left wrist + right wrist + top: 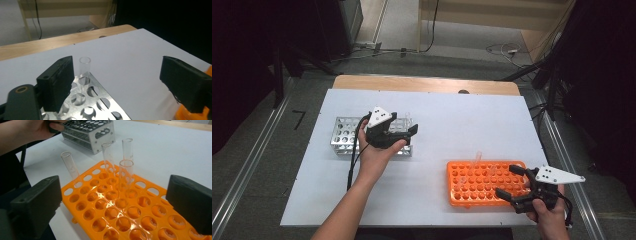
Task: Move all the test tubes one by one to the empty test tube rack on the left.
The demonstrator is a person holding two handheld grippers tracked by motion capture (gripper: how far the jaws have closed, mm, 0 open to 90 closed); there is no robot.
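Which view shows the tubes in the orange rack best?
Right gripper view: four clear tubes stand close up in the orange rack. The high view shows them faint and small. The left gripper view catches a sliver of the rack.

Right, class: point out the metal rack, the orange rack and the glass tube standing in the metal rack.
metal rack (343, 134), high view, its holed top plate.
orange rack (125, 217), right gripper view, its holed top.
glass tube (85, 65), left gripper view, its upper wall below the rim.
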